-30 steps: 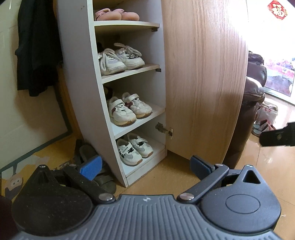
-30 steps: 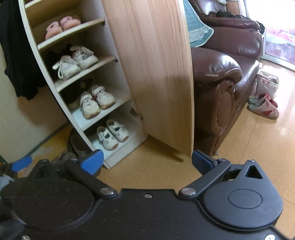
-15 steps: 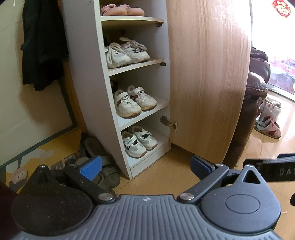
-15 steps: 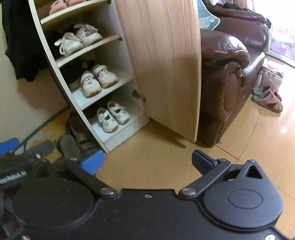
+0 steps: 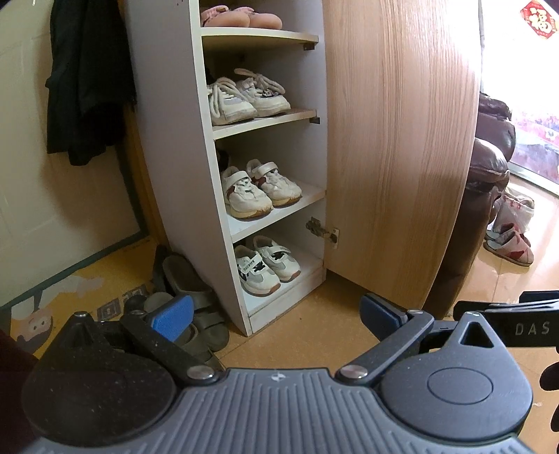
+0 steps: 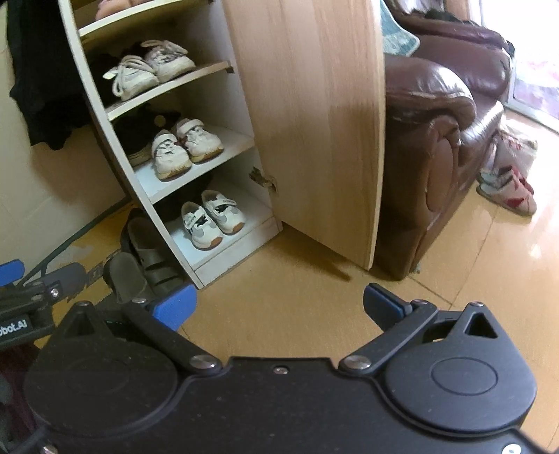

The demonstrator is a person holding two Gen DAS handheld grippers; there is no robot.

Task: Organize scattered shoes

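A white shoe cabinet (image 5: 181,174) stands open with pairs of shoes on its shelves: pink shoes (image 5: 244,17) on top, laced white sneakers (image 5: 244,97), strap sneakers (image 5: 258,188), and white-and-black sneakers (image 5: 265,265) at the bottom. The cabinet also shows in the right wrist view (image 6: 111,146). Grey sandals (image 5: 195,307) lie on the floor left of the cabinet. My left gripper (image 5: 276,314) is open and empty, above the floor before the cabinet. My right gripper (image 6: 279,307) is open and empty, to the right of it.
The cabinet's wooden door (image 5: 401,139) stands open to the right. A brown leather sofa (image 6: 436,139) sits behind it. Slippers (image 6: 506,195) lie by the sofa. A dark coat (image 5: 87,77) hangs on the left wall. A patterned mat (image 5: 52,297) covers the floor at the left.
Both grippers have drawn back and lowered, so the cabinet sits higher and the floor shows more. The right gripper has come into the left wrist view at the right edge.
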